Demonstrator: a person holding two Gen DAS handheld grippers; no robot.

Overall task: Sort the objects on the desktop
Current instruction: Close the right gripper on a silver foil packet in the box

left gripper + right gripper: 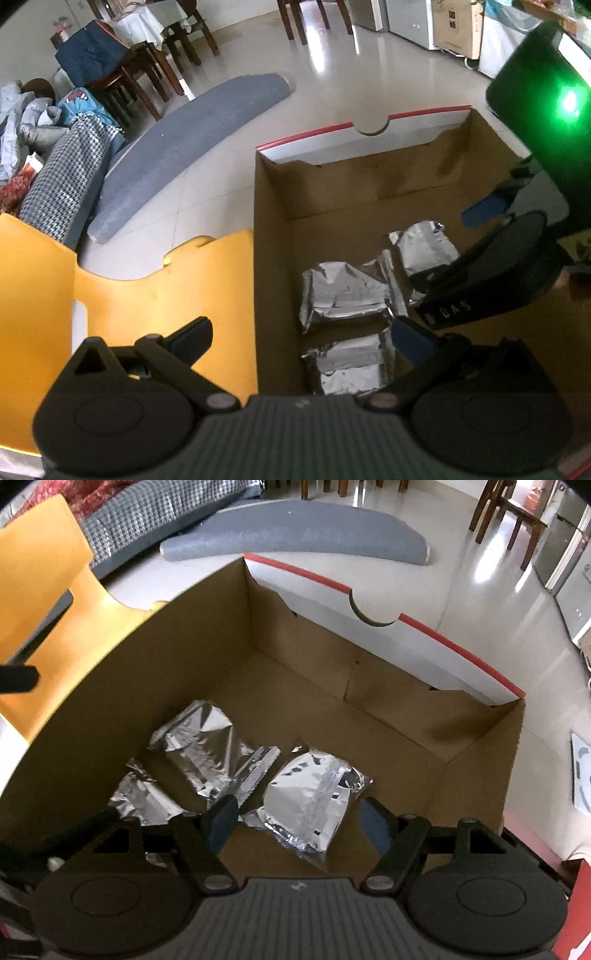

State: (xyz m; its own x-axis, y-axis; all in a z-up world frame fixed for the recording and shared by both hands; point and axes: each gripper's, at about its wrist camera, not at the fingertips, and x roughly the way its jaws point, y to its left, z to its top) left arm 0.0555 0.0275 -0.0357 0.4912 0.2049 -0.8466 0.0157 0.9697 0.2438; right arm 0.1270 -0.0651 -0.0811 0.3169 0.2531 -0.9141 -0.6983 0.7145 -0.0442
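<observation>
A large open cardboard box (pixel 369 709) fills both views, its white, red-edged flap (pixel 406 642) folded up at the far side. A yellow plastic chair (pixel 155 295) stands just left of it. On the box floor, toward the near left, lie three silver foil packets: one (pixel 199 753) farther in, one (pixel 310 794) to the right of it, and a third (pixel 144 801) nearest the left wall, partly hidden by the tool.

The right gripper (pixel 295 819) hangs low inside the box with its blue-padded fingers spread wide either side of the right-hand packet, gripping nothing. The left gripper (pixel 299 336) is also wide open and empty, straddling the box's left wall.

In my judgement, three packets are already sorted into the box. What remains on the desk lies out of view, so whether more is left cannot be told.
</observation>
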